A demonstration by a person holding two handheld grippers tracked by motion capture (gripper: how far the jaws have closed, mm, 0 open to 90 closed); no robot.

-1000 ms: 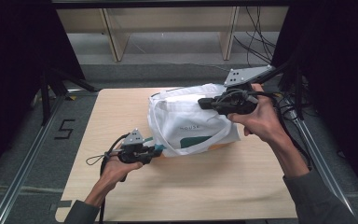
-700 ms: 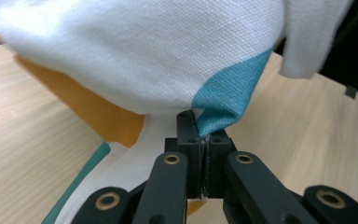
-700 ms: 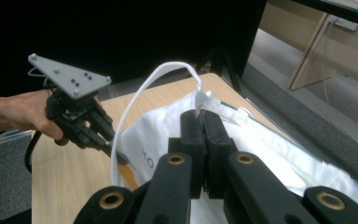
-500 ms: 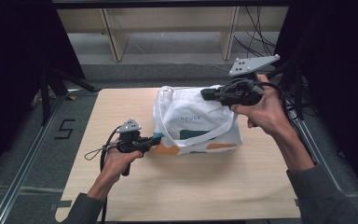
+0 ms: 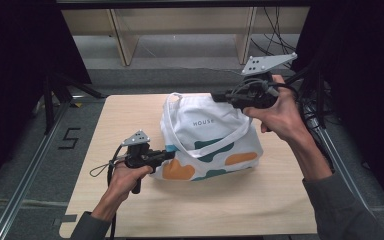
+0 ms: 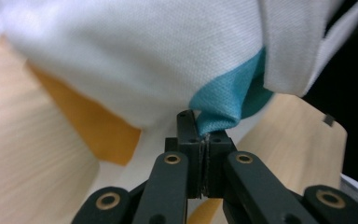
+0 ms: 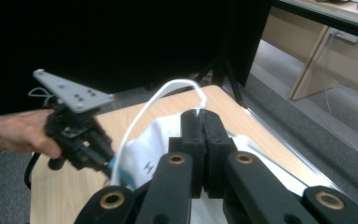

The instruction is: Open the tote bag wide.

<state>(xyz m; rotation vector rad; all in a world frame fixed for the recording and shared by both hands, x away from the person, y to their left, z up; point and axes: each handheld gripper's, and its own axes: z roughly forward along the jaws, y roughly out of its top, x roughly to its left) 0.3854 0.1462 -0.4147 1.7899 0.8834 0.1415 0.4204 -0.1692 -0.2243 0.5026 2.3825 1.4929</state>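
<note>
- White fabric tote bag with teal and orange patches (image 5: 207, 142) — stands near the middle of the pale wooden table (image 5: 230, 210), its mouth pulled up toward the far right. A second ago it lay lower and flatter; it now stands taller, with the printed side facing the camera.
- Left gripper (image 5: 167, 155) — at the bag's near-left lower corner, jaws pressed together on a fold of the teal cloth (image 6: 219, 114), as the left gripper view shows. It sits further right and nearer the bag than half a second ago.
- Right gripper (image 5: 215, 96) — held above the bag's far right edge, jaws clamped on the bag's thin white handle strap (image 7: 168, 91), which loops upward from them. It is higher than a second ago — the strap is drawn up with it.
- Black "5" mark (image 5: 70, 138) — on the grey floor left of the table, unchanged.
</note>
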